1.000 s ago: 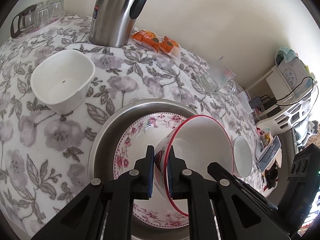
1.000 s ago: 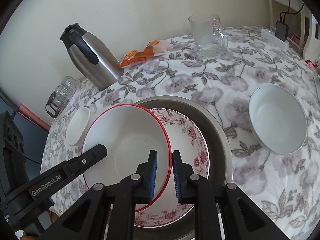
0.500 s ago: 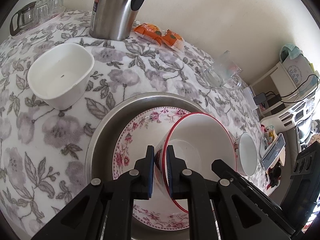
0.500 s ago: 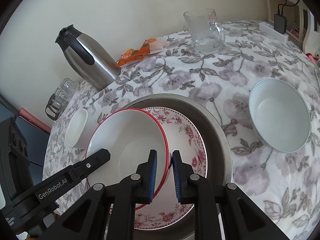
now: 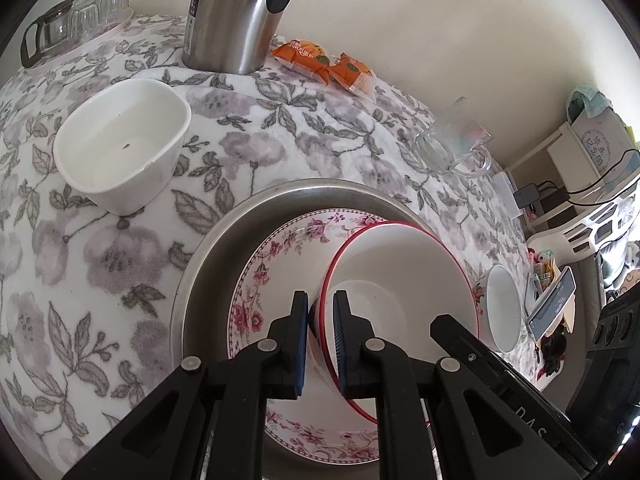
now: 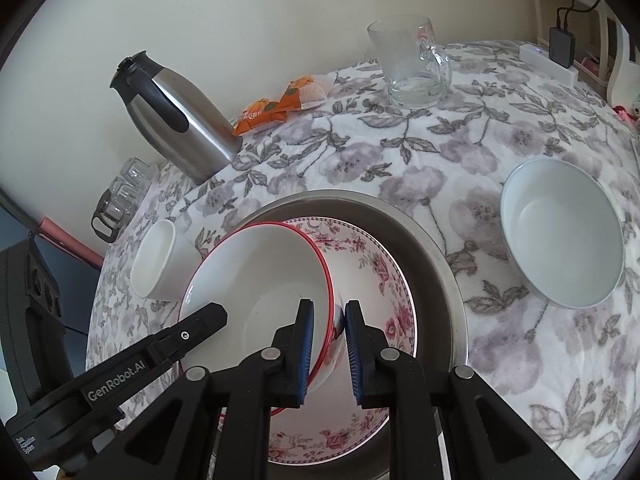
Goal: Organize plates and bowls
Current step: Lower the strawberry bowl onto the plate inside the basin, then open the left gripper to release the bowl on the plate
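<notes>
Sinking lower than a second ago, the red-rimmed bowl (image 5: 400, 280), with the left gripper (image 5: 320, 336) clamped on its left wall and the right gripper (image 6: 329, 344) on its right, now nearly nests in the floral plate (image 6: 380, 272) inside the steel basin (image 6: 440, 256), so release looks close.

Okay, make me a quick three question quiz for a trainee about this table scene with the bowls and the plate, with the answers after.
1. True or false: both grippers, left and right, clamp the rim of the red-rimmed bowl.
2. What lies directly under the floral plate? A) steel basin B) glass mug C) square white bowl
3. Fill in: the orange snack packets lie between the steel thermos jug and the ____.

Key
1. True; each pair of jaws straddles the rim from an opposite side.
2. A, the steel basin.
3. Glass mug.
</notes>
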Available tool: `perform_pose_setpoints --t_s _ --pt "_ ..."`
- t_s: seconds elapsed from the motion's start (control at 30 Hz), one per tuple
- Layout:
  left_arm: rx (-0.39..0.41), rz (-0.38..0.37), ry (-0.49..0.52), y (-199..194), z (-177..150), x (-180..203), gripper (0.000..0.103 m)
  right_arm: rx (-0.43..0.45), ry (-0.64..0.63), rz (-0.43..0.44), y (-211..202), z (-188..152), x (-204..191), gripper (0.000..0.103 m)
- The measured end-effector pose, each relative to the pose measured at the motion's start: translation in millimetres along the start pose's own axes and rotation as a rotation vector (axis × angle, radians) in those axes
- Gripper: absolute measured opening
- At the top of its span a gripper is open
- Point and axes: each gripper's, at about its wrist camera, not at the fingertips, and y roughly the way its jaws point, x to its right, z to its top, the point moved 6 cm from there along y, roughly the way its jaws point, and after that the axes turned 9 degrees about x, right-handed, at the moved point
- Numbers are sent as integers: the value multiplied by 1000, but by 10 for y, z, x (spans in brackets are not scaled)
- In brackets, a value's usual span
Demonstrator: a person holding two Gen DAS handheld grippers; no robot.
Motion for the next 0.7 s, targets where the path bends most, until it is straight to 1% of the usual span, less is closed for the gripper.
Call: perform_pose_setpoints --t_s 0.6,0.63,0.7 --pt "-12 -24 -14 4 8 12 11 2 22 10 -4 35 34 19" --pt "-11 -23 -13 -3 10 16 13 6 22 9 -14 36 42 19" --pt "-5 -28 -14 -29 19 16 14 20 11 5 -50 58 43 19"
